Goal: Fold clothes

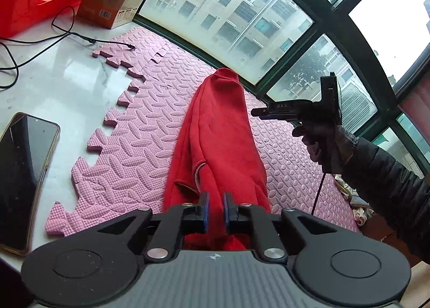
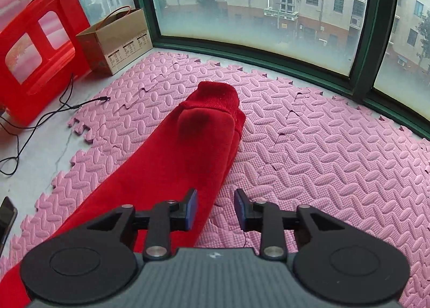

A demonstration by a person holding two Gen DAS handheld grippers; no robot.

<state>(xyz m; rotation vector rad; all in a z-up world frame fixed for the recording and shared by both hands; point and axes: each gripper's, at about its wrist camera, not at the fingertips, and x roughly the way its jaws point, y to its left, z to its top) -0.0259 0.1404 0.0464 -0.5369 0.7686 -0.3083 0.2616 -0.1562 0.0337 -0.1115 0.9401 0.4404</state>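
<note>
A red fleece garment lies as a long narrow strip on the pink foam mat, its ribbed end toward the window. My left gripper is shut on the garment's near end, red cloth pinched between the blue pads. In the right wrist view the garment runs from lower left to its ribbed cuff near the middle. My right gripper is open and empty, hovering above the garment's right edge and the mat. The right gripper also shows in the left wrist view, held in the air to the right of the garment.
A phone lies on the white floor at left. A black cable runs there too. A red plastic stool and a cardboard box stand at the back left. Windows close the far side. Crumpled cloth lies at the right.
</note>
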